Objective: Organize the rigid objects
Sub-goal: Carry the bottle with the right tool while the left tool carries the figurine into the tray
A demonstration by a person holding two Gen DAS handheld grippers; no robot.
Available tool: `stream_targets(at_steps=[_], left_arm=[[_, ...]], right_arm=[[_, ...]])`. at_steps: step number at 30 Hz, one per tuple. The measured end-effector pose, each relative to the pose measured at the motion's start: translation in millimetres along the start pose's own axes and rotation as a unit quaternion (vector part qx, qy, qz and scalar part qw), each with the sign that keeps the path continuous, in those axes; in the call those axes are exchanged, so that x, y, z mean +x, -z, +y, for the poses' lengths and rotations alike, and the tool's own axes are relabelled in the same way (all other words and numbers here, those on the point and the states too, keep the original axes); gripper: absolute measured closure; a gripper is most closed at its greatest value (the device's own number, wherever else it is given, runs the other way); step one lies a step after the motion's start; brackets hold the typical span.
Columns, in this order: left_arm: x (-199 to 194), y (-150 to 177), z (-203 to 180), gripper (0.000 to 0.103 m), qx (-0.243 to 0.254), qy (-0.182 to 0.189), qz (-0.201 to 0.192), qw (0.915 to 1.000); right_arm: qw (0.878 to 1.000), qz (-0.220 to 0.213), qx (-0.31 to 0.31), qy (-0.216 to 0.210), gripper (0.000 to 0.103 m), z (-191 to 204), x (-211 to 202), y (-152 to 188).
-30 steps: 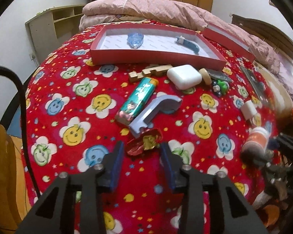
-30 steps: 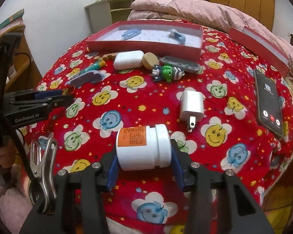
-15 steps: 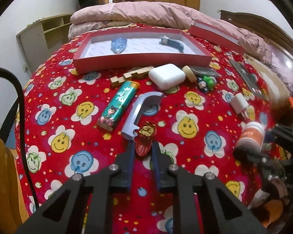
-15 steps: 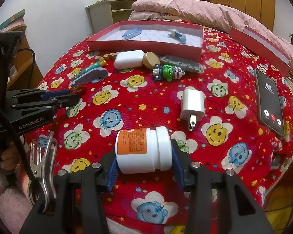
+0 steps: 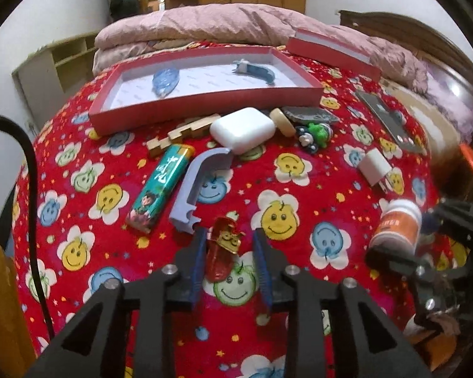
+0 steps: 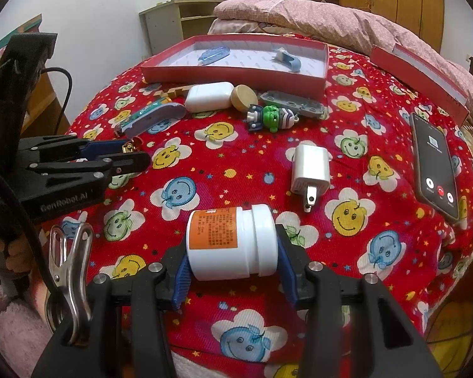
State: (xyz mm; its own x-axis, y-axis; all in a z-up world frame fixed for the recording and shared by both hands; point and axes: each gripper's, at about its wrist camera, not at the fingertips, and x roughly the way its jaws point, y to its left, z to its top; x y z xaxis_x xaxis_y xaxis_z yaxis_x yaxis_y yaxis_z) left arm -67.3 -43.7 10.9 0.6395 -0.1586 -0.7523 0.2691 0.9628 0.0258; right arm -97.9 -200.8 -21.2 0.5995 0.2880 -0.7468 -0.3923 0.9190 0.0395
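A small red and gold toy [image 5: 222, 252] lies on the red smiley bedspread between the fingers of my left gripper [image 5: 229, 239]. It rests against the left pad, with a gap to the right pad, and the jaws are opening. From the right wrist view the left gripper [image 6: 123, 154] shows at the left with the toy [image 6: 131, 146] at its tips. My right gripper [image 6: 233, 252] is shut on a white bottle with an orange label [image 6: 227, 242], held sideways above the near edge. The red tray [image 5: 205, 107] at the back holds two bluish items.
Before the tray lie a green lighter [image 5: 160, 189], a lilac curved piece [image 5: 198, 182], a white case [image 5: 242, 129], wooden blocks [image 5: 179, 135], a wooden disc [image 5: 283, 121] and a green figure [image 5: 315, 132]. A charger [image 6: 310, 170], phone [image 6: 435, 160] and tray lid [image 6: 419, 78] are right.
The left gripper's fingers closed in on the red toy, then spread a little. The toy now lies lengthwise between them instead of crosswise. The right gripper and its bottle have not moved.
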Motion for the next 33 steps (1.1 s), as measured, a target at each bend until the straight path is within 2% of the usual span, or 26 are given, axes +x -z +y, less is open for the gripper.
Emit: stream_targets(at_steps=[1, 6, 10, 15, 24, 33], left_arm=[[-0.9, 1.2, -1.5, 0.082, 0.004, 0.007, 0.001, 1.0], [-8.5, 5.0, -1.5, 0.082, 0.007, 0.033, 0.002, 0.9994], [-23.6, 3.4, 1.6, 0.082, 0.005, 0.031, -0.017, 0.9994], [-38.6, -7.2, 12.8, 0.082, -0.016, 0.049, -0.027, 0.9983], [-62.9, -39.0, 43.6, 0.082, -0.041, 0.02, -0.066, 0.9968], [-72.8, -76.1, 64.5, 0.082, -0.062, 0.01, -0.088, 0.9942]], right_arm=[[1.0, 0.0, 0.0, 0.0, 0.056, -0.1, 0.0, 0.1], [1.0, -0.002, -0.002, 0.002, 0.056, 1.1, -1.2, -0.5], [1.0, -0.007, -0.009, 0.01, 0.056, 3.3, -4.8, -3.3], [1.0, -0.01, -0.011, 0.002, 0.056, 3.8, -10.1, -10.6], [0.999, -0.028, -0.003, -0.024, 0.056, -0.3, -25.9, -45.3], [0.998, -0.054, -0.019, -0.019, 0.056, 3.7, -39.4, -89.7]])
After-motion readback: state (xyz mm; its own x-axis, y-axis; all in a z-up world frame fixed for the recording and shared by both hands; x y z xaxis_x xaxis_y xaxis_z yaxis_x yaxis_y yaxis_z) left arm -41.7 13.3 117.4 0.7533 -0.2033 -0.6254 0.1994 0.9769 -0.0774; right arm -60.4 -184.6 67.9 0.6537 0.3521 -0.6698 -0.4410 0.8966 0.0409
